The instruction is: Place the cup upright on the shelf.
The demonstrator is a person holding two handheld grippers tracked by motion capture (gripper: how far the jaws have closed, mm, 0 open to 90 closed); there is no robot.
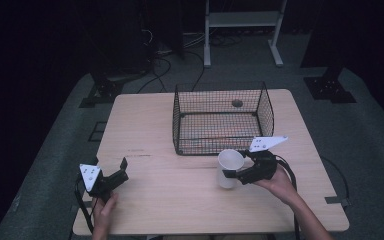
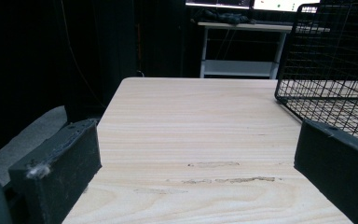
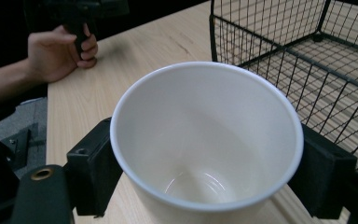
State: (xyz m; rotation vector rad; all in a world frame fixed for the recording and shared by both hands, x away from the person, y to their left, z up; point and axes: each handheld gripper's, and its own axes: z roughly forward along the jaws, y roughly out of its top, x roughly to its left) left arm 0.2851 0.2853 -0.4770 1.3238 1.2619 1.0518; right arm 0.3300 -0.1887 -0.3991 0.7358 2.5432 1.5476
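White and glossy, the cup (image 3: 207, 140) sits clamped between the right gripper's (image 1: 236, 173) two black jaws, one pressed against each side of its wall just under the rim. It is empty — the right gripper view looks straight down its mouth to a clean, shiny bottom — and it tapers toward the base. In the high view it stands close to upright, mouth tipped a little toward the camera, near the table's (image 1: 145, 125) right-hand middle, whether resting on the wood or lifted just clear I cannot tell.

The relation that matters: the black wire basket (image 1: 223, 119) lies directly beyond the cup, away from the person, its near wall just behind the rim. The cup's long axis runs roughly vertical, so getting it in would probably mean lifting it over that wall rather than sliding it forward. The basket looks empty apart from a small dark round thing at its far side.

The left gripper (image 1: 116, 176) rests well apart at the table's left, jaws spread wide with nothing between them — the right hand (image 1: 280, 184) is plainly the nearer one.
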